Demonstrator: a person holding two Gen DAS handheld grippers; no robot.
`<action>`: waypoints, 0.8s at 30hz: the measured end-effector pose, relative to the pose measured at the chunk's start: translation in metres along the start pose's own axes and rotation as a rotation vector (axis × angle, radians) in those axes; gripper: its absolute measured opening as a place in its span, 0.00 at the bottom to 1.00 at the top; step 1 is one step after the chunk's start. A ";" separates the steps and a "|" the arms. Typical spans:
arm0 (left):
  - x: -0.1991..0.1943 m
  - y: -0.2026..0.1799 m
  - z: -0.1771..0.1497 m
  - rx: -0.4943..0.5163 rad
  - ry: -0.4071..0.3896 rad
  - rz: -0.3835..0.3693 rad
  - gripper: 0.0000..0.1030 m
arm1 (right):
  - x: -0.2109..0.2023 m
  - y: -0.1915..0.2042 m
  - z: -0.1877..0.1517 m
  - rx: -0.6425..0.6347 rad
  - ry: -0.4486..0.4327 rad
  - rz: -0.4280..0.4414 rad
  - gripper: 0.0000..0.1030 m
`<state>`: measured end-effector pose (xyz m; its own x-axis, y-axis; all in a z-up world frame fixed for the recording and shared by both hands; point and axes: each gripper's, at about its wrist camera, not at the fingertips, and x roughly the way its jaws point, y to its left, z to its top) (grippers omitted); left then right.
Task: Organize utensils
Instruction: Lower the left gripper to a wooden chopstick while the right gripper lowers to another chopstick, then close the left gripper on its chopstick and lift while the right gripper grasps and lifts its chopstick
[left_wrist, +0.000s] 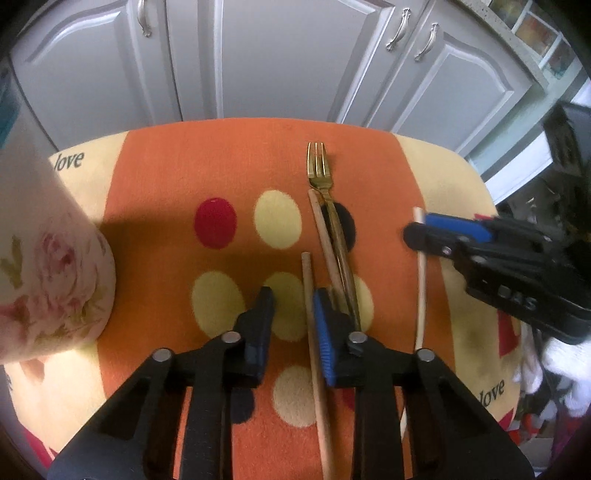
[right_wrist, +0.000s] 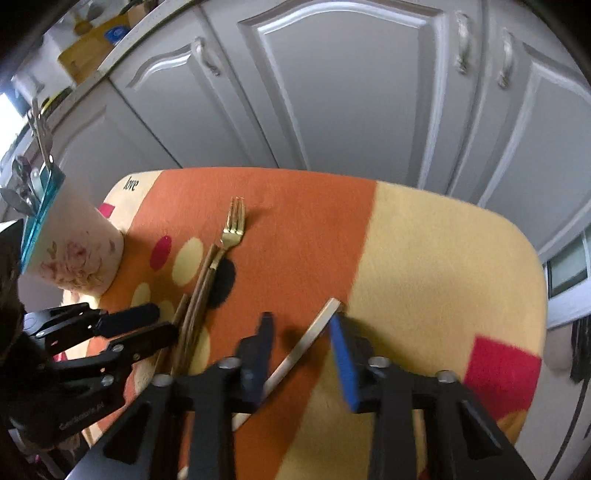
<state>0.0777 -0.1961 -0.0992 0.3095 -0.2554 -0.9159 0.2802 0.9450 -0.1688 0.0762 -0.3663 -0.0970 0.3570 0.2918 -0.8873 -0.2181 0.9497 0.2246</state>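
Observation:
A gold fork (left_wrist: 318, 168) lies on the orange dotted cloth (left_wrist: 166, 177), tines pointing away. Two brown wooden chopsticks lie by its handle; one (left_wrist: 314, 332) runs between the fingers of my left gripper (left_wrist: 293, 306), which is open around it. A pale chopstick (left_wrist: 420, 288) lies further right. My right gripper (right_wrist: 301, 328) is open with the pale chopstick (right_wrist: 310, 339) between its fingers. The fork (right_wrist: 233, 225) and brown chopsticks (right_wrist: 195, 299) show left of it, beside the left gripper (right_wrist: 155, 325).
A floral cup (left_wrist: 48, 266) stands at the left; in the right wrist view it (right_wrist: 77, 254) holds several utensils. Grey cabinet doors (left_wrist: 277, 55) stand behind the table. The cloth's yellow part (right_wrist: 443, 277) lies to the right.

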 end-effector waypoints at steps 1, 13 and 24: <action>-0.002 0.001 -0.001 -0.002 0.006 -0.002 0.14 | 0.003 0.008 0.001 -0.038 0.009 0.002 0.24; 0.002 0.003 0.007 -0.007 0.031 0.008 0.14 | 0.006 0.013 0.006 -0.058 0.049 0.031 0.31; -0.018 0.003 0.002 0.006 0.006 -0.017 0.04 | 0.014 0.035 0.009 -0.134 0.022 -0.016 0.09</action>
<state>0.0751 -0.1894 -0.0825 0.2989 -0.2700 -0.9153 0.2910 0.9392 -0.1820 0.0815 -0.3278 -0.0978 0.3419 0.2732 -0.8991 -0.3327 0.9300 0.1560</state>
